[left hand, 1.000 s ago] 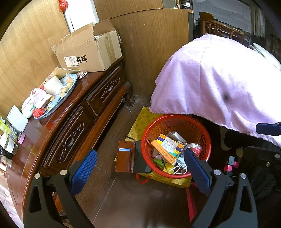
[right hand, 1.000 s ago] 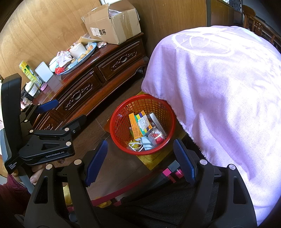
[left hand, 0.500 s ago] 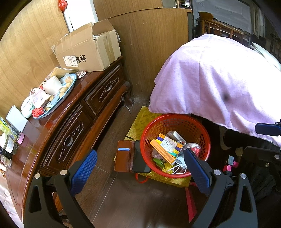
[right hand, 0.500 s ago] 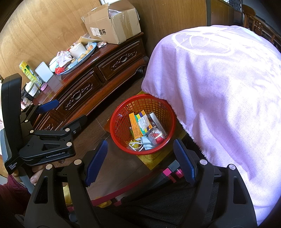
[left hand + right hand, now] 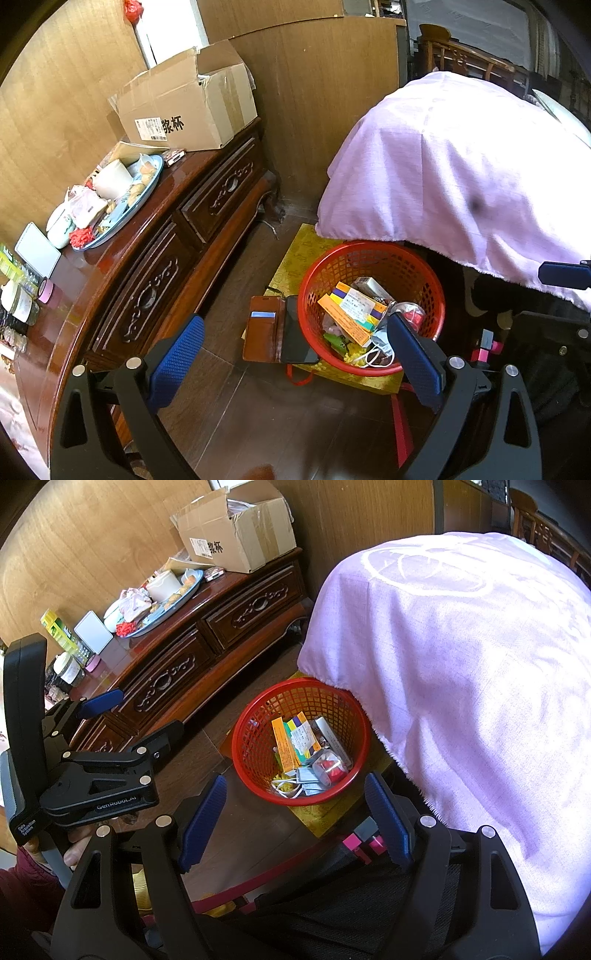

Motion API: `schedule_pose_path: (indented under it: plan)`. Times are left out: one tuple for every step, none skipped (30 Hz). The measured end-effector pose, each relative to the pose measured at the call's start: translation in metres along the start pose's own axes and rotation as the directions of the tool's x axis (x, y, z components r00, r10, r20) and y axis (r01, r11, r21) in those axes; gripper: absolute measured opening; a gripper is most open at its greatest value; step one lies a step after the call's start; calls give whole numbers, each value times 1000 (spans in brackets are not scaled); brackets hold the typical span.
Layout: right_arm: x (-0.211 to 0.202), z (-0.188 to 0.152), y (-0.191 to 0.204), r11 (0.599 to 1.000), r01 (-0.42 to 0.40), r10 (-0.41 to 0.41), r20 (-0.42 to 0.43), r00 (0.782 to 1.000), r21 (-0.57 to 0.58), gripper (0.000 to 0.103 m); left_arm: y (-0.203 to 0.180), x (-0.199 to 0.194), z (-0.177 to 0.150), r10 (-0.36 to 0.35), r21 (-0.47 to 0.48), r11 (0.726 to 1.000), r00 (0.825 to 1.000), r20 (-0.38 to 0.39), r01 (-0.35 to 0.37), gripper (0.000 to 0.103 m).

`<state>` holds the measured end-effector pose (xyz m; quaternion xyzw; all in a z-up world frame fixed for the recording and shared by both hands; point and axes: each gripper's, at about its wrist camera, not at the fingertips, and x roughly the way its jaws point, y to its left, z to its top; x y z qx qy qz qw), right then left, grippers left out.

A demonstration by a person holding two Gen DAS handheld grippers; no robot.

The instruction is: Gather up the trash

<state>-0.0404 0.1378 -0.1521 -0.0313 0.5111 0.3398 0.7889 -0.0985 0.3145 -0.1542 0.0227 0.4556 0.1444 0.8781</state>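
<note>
Red basket [image 5: 369,258]: plastic lattice, slightly glossy. Inside it, printed cardboard medicine boxes [image 5: 351,306], smooth, and a clear crinkly plastic wrapper [image 5: 327,768]. Sideboard [image 5: 155,280]: dark carved wood, lacquered, top highly glossy with reflections. Wall panels [image 5: 321,92]: wood-grain veneer, matt. Cardboard box [image 5: 188,107]: plain brown corrugated paper, matt, paper label. Purple cover [image 5: 461,664]: soft woven cloth, fuzzy fringe at the hem. Phone case [image 5: 262,328]: brown leather-look, smooth. Floor [image 5: 295,424]: dark wood, semi-gloss. Left gripper [image 5: 295,358] and right gripper [image 5: 295,819]: matt black plastic, metal screws, blue textured rubbery pads on the fingers [image 5: 203,812].
</note>
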Motion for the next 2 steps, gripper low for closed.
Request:
schedule_pose_path:
  plan:
    - [0,0,0,1000,0,0,-1,1000,0,75,0,-1,0,1,1,1000,1000,2,-1,97]
    - [0,0,0,1000,0,0,-1,1000,0,75,-1,-1,-1,-1,2,1000,1000,2,1,97]
